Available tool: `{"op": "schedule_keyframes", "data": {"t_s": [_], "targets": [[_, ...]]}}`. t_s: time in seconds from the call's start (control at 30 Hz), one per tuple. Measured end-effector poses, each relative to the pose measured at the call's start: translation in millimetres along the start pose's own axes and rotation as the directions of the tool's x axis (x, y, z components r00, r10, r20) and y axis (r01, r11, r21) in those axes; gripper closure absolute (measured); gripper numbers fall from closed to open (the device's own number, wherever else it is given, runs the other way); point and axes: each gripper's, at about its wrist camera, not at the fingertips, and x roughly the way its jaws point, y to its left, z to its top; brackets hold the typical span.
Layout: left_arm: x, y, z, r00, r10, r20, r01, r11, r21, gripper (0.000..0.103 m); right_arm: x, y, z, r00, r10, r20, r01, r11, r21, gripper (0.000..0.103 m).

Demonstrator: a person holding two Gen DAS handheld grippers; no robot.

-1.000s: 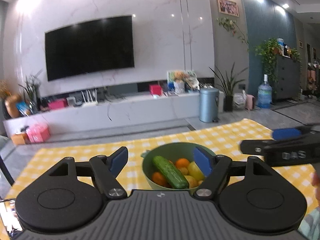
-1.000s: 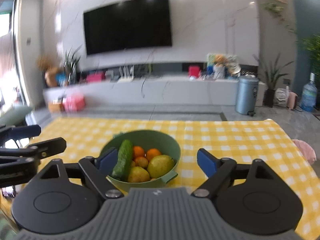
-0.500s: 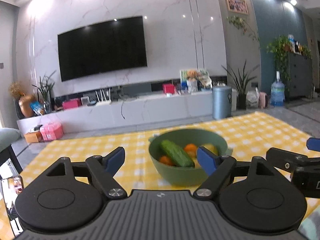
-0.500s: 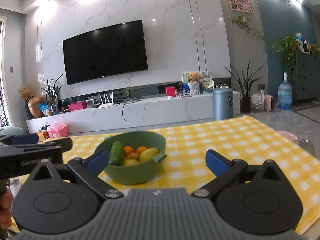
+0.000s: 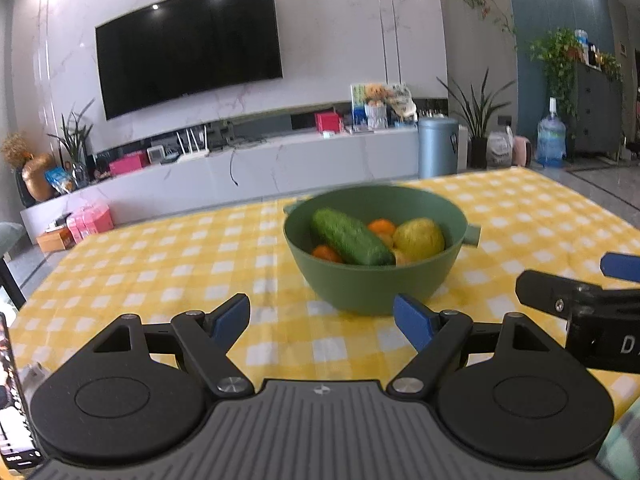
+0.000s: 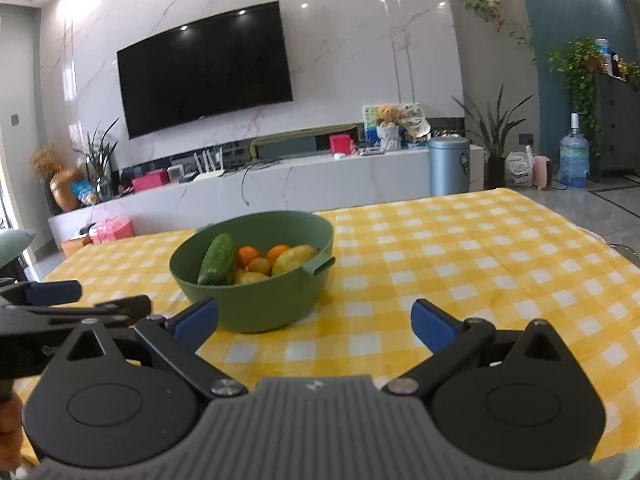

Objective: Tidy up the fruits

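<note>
Fruits sit beyond both claws: the left claw and right claw are each spread wide, pinching nothing, above the yellow checked tabletop. Just ahead stands a green bowl holding a cucumber, oranges and yellow fruit.
</note>
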Motion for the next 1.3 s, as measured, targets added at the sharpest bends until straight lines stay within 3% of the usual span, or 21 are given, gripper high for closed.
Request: {"op": "schedule_keyframes", "data": {"t_s": [0.37, 1.3], "targets": [[9, 4, -8, 0.998, 0.001, -0.061, -0.001, 1.0, -0.008, 0.007, 15, 2, -4, 0.998, 0.0, -0.066, 0.0, 1.0, 0.004, 0.004], [4, 6, -5, 0.998, 0.0, -0.058, -0.001, 1.0, -0.007, 0.007, 17, 6, -5, 0.997, -0.004, -0.076, 0.003, 1.0, -0.018, 0.004]]}}
